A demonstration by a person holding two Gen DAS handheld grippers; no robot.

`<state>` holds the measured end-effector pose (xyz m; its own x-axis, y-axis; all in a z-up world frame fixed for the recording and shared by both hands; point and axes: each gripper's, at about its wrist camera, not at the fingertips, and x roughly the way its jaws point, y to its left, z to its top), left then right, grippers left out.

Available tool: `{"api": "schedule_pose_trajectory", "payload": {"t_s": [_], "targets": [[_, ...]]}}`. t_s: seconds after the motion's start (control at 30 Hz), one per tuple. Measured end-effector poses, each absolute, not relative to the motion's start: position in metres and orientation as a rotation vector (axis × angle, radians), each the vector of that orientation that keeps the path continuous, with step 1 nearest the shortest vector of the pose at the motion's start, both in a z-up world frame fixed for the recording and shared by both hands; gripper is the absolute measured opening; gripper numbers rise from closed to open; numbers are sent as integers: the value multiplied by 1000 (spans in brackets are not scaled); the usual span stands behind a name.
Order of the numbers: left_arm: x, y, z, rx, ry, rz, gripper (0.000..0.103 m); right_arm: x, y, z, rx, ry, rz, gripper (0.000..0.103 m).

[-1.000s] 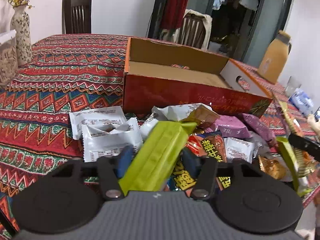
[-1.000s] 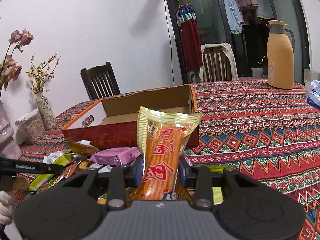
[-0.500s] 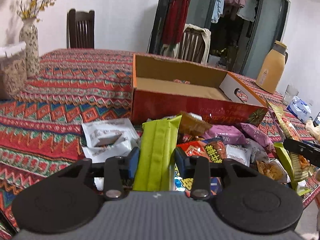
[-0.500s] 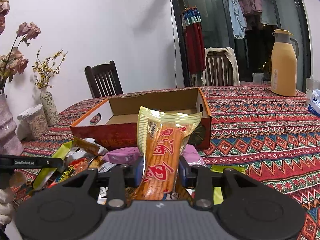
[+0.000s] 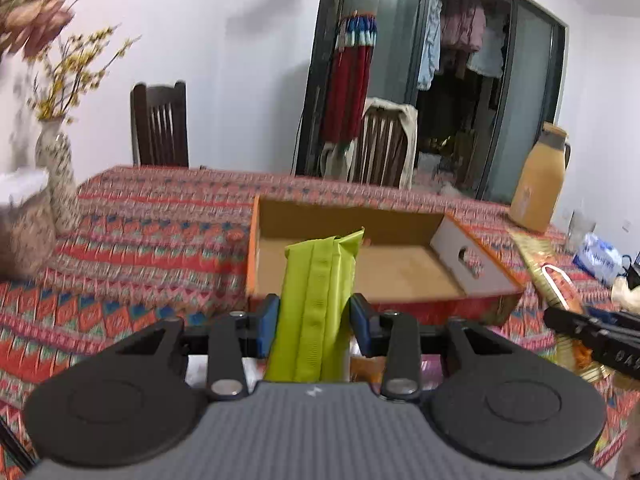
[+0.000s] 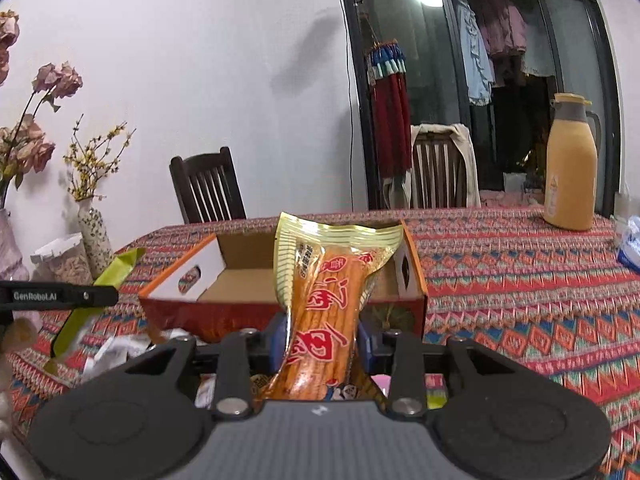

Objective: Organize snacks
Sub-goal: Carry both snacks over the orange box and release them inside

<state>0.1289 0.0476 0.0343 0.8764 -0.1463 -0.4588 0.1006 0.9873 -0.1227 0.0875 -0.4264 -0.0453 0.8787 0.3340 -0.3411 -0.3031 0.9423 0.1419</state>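
Observation:
My left gripper (image 5: 313,320) is shut on a long lime-green snack packet (image 5: 316,300), held upright above the table in front of the open cardboard box (image 5: 400,280). My right gripper (image 6: 322,334) is shut on an orange packet with red characters (image 6: 324,304), also upright, just in front of the same box (image 6: 240,280). From the right wrist view the green packet (image 6: 100,284) and the left gripper's arm show at the far left. The orange packet (image 5: 556,280) shows at the right edge of the left wrist view. The box looks empty where its floor shows.
Loose snack packets (image 6: 120,348) lie on the patterned tablecloth (image 6: 520,280) before the box. A tan thermos jug (image 6: 570,168) stands at the far right, vases (image 5: 60,176) with flowers at the left. Two wooden chairs (image 6: 208,184) stand behind the table.
The left gripper's jaws narrowed onto the green packet and lifted it off the snack pile, upright. The right gripper rose a little with the orange packet and drew closer to the box.

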Motion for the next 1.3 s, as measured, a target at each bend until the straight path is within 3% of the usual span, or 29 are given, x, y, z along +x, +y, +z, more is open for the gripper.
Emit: {"api": "schedule_pose_trajectory", "payload": {"t_s": [0.5, 1.03, 1.13, 1.2, 1.27, 1.3], "targets": [[234, 11, 71, -96, 431, -97, 39, 220, -399, -13, 96, 390, 329, 35], [293, 11, 17, -99, 506, -58, 40, 280, -395, -57, 132, 486, 315, 35], [290, 13, 14, -117, 495, -63, 42, 281, -392, -61, 123, 506, 320, 41], [287, 15, 13, -134, 487, -58, 59, 282, -391, -61, 119, 511, 314, 55], [281, 18, 16, -151, 454, -43, 102, 280, -393, -60, 124, 500, 308, 63], [277, 19, 19, -154, 427, -29, 103, 279, -395, -59, 131, 491, 308, 77]]}}
